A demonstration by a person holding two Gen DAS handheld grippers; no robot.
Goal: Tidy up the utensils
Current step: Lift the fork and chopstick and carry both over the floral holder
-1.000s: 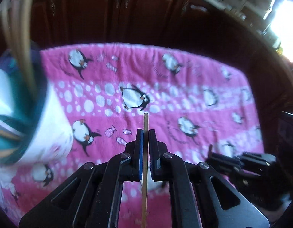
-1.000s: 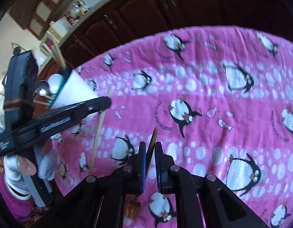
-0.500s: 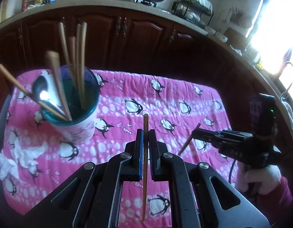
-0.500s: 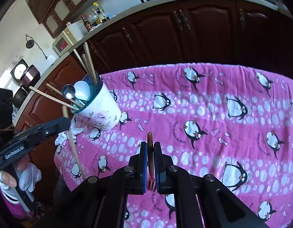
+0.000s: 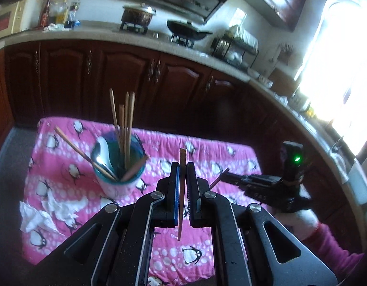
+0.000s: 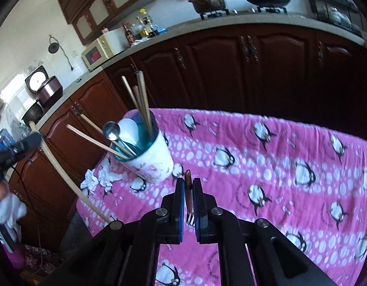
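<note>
My left gripper (image 5: pixel 182 166) is shut on a long wooden chopstick (image 5: pixel 181 190), held high above the pink penguin cloth (image 5: pixel 207 155). My right gripper (image 6: pixel 188 182) is shut on a small fork (image 6: pixel 188 195) with a brown handle, tines toward the camera. A white floral cup with a teal inside (image 5: pixel 118 164) (image 6: pixel 147 157) stands on the cloth's left part and holds several chopsticks and spoons. In the right wrist view the left gripper (image 6: pixel 39 137) shows at the far left with its chopstick (image 6: pixel 64 174) slanting down. The right gripper (image 5: pixel 227 175) appears at the right of the left wrist view.
A crumpled white tissue (image 5: pixel 47 212) (image 6: pixel 100 178) lies on the cloth beside the cup. Dark wooden cabinets (image 5: pixel 135 76) and a counter with a pot (image 5: pixel 137 16), a wok, bottles and a microwave (image 6: pixel 101 48) run behind the table. A bright window is at the right.
Both grippers have risen well above the cloth with their utensils still clamped. The cup, close by the left gripper before, now stands farther off and lower in both views.
</note>
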